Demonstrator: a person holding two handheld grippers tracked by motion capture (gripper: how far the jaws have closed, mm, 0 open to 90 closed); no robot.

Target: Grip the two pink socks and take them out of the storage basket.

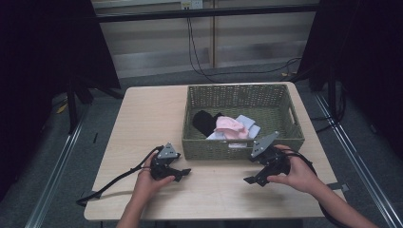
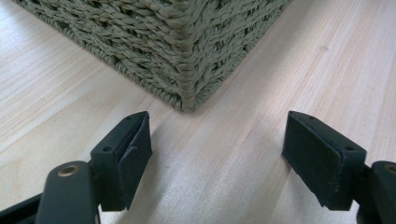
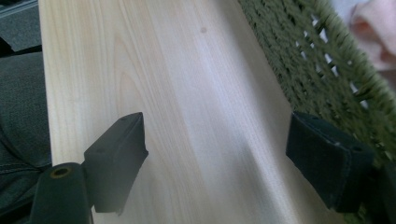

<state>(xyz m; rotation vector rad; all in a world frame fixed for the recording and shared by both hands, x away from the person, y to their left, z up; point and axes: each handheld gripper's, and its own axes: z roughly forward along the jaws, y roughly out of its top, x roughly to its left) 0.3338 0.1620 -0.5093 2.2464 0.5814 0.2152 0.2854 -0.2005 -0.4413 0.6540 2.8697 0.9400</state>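
Note:
A green woven basket (image 1: 242, 147) stands on the right half of the wooden table (image 1: 142, 128). Inside it lie a black cloth (image 1: 204, 121), a pink cloth (image 1: 229, 127) and a pale blue cloth (image 1: 249, 124). My left gripper (image 1: 183, 174) rests low on the table by the basket's front left corner (image 2: 187, 88), open with nothing between its jaws (image 2: 217, 158). My right gripper (image 1: 252, 179) is held above the table in front of the basket's right end, open and empty (image 3: 215, 161). The basket wall (image 3: 327, 70) runs along its right jaw, with pink cloth (image 3: 378, 23) showing over the rim.
Bare wood lies left of the basket and along the front edge. Black cables trail from both grippers off the front of the table. Dark stands and curtains flank the table, and a cable (image 1: 199, 66) crosses the floor behind it.

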